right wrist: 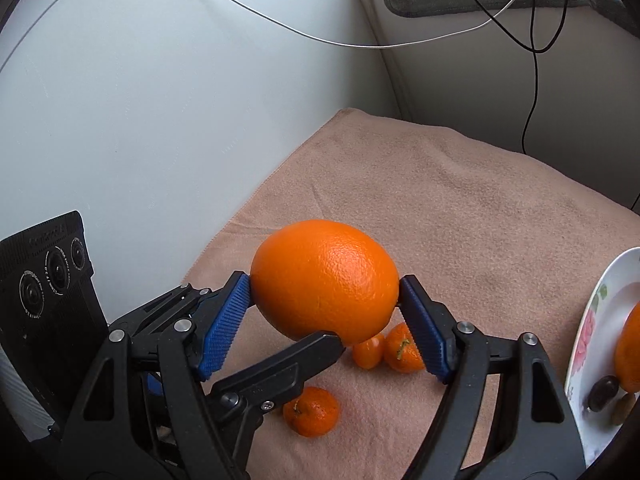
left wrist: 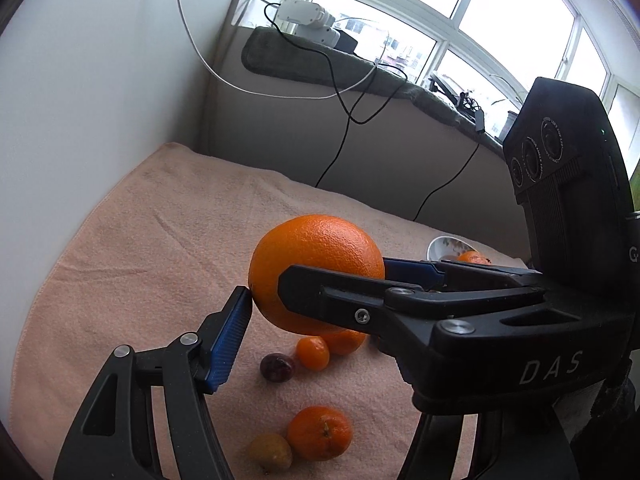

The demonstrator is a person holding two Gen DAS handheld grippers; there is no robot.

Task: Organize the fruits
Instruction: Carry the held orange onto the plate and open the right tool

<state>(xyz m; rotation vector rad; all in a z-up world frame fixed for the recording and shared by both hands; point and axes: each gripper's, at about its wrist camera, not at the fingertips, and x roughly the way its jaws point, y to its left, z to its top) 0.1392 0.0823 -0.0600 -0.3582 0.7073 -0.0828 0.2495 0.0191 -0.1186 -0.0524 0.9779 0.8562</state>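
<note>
A large orange is held in the air above a pink towel. My right gripper is shut on it, blue pads on both its sides. My left gripper also touches it: one blue pad on its left, the other finger hidden behind the right gripper's finger. Below lie several small mandarins, a dark plum and a yellowish fruit. A white floral plate at right holds an orange, a dark fruit and a brownish one.
A white wall borders the towel on the left. Black and white cables hang from a window ledge with a grey mat. The plate also shows in the left wrist view, far right on the towel.
</note>
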